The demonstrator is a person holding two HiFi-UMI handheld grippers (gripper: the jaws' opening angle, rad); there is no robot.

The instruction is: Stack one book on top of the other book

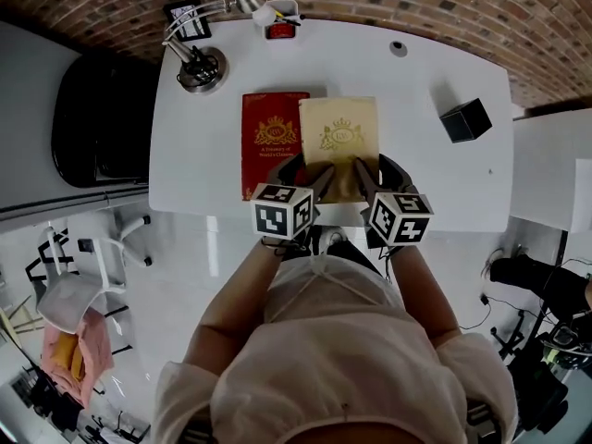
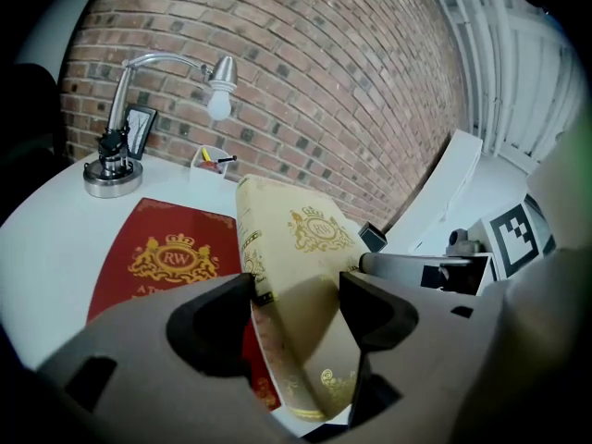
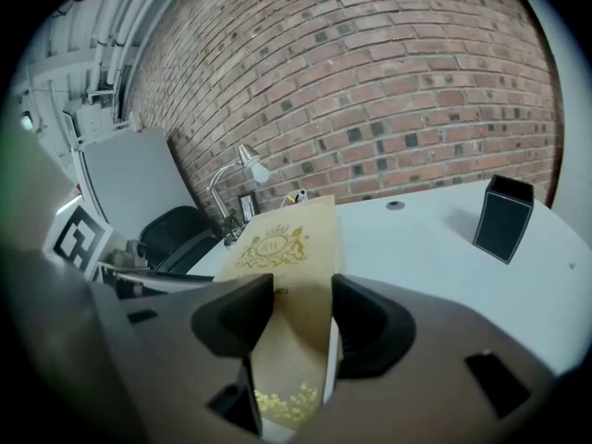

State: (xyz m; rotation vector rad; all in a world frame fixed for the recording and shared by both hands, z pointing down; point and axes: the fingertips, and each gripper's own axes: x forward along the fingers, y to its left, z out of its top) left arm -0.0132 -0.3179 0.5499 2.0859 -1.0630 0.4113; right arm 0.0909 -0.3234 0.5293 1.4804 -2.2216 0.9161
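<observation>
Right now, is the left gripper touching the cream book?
Touching. The left gripper view shows the left gripper clamping the cream book, one jaw against each side.

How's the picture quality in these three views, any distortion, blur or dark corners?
Head view: sharp, evenly lit, table edges bowed by the lens. Left gripper view: strong fisheye, black corners, near fingers soft, beige book shadowed between them. Right gripper view: brick wall curved, dark corners, fingers blurred.

I read "RW" in the crest on the red book left of my fingers, and on the gold book between them.
</observation>
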